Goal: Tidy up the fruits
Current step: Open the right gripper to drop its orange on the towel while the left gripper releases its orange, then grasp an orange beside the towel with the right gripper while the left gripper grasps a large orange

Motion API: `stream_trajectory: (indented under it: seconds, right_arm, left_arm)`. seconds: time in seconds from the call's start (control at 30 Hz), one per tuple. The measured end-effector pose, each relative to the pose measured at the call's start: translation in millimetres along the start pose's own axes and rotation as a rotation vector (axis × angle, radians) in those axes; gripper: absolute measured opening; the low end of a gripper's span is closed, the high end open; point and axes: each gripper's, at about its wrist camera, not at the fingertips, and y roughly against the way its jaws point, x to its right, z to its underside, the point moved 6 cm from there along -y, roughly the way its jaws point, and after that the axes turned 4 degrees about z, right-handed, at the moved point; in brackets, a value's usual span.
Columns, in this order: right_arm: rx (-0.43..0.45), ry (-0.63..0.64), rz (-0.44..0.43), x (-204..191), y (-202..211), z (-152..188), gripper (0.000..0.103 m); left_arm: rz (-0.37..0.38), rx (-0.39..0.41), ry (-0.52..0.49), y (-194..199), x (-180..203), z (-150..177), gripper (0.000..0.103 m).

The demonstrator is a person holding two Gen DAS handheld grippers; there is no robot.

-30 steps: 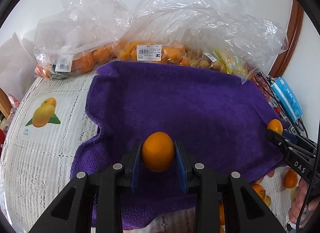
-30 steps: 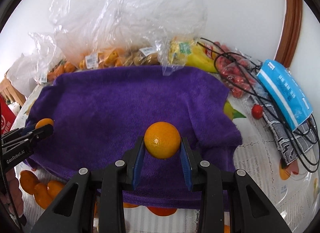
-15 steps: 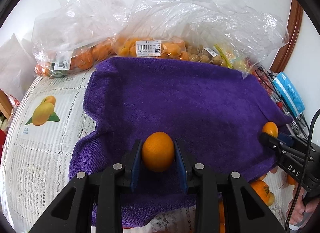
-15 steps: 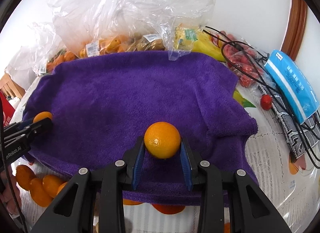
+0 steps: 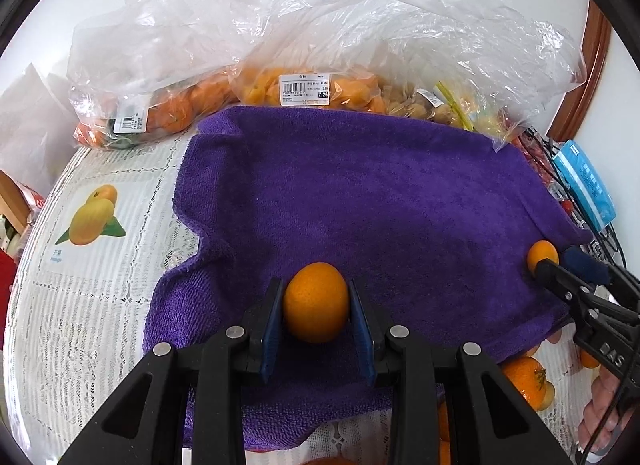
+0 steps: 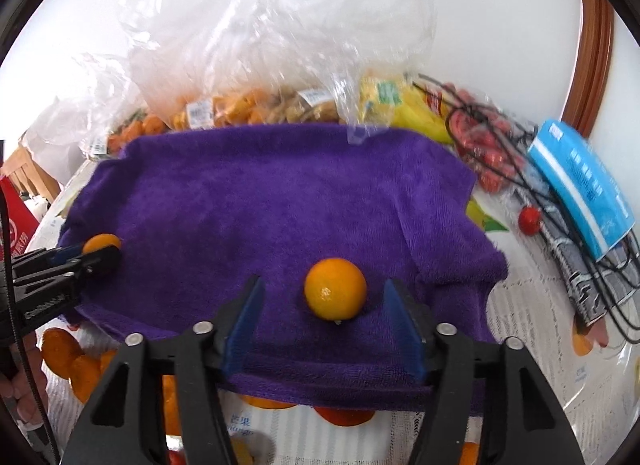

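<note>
A purple towel (image 5: 360,193) (image 6: 260,201) covers the middle of the table. My left gripper (image 5: 316,309) is shut on a small orange (image 5: 316,303) just above the towel's near part. My right gripper (image 6: 324,305) has its jaws opening; a second small orange (image 6: 335,289) rests on the towel between the blue pads, touching neither. In the left wrist view that gripper (image 5: 560,265) and its orange (image 5: 542,255) sit at the towel's right edge. The right wrist view shows the left gripper (image 6: 102,253) and its orange (image 6: 100,243) at far left.
Clear plastic bags of orange fruit (image 5: 320,89) (image 6: 248,109) line the towel's far edge by the wall. Loose mandarins (image 5: 524,381) (image 6: 76,361) lie off the towel's near edge. Bananas (image 6: 416,117), red tomatoes (image 6: 488,153), black cables (image 6: 600,265) and a blue packet (image 6: 580,185) crowd the right side.
The right gripper's jaws have spread apart and let go of their orange, which now sits on the towel. The left gripper still grips its orange.
</note>
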Motion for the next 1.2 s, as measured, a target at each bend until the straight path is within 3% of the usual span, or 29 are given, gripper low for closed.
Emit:
stream_trajectory:
  seconds: [0.13, 0.2, 0.37, 0.6, 0.77, 0.9, 1.07, 1.2]
  right_arm:
    - [0.047, 0.017, -0.003, -4.0, 12.3, -3.9, 0.075]
    - [0.057, 0.020, 0.000, -4.3, 14.0, -5.6, 0.076]
    - [0.074, 0.006, 0.010, -0.5, 14.6, -6.4, 0.076]
    - [0.159, -0.029, -0.016, 8.7, 37.9, -13.4, 0.076]
    - [0.211, -0.073, 0.083, 38.2, 68.9, -8.5, 0.076]
    - [0.181, -0.115, 0.194, 78.4, 80.5, 10.9, 0.076]
    - [0.077, -0.183, 0.224, 123.4, 73.2, 50.2, 0.075]
    - [0.012, -0.206, 0.234, 138.4, 60.5, 73.9, 0.061]
  left_arm:
    - [0.035, 0.012, 0.019, 4.0, -0.4, -0.8, 0.035]
    - [0.034, 0.018, 0.024, 5.2, -1.3, -1.9, 0.050]
    - [0.060, 0.034, 0.052, 13.4, -1.7, -4.0, 0.059]
    - [0.030, 0.083, 0.048, 23.8, -2.1, -7.5, 0.059]
    - [0.033, 0.096, 0.046, 30.3, 1.4, -6.3, 0.059]
    - [0.065, 0.089, 0.045, 32.1, 6.9, -6.0, 0.062]
    - [0.075, 0.073, 0.038, 29.0, 9.1, -5.7, 0.062]
    - [0.087, 0.081, 0.038, 30.7, 8.7, -5.6, 0.062]
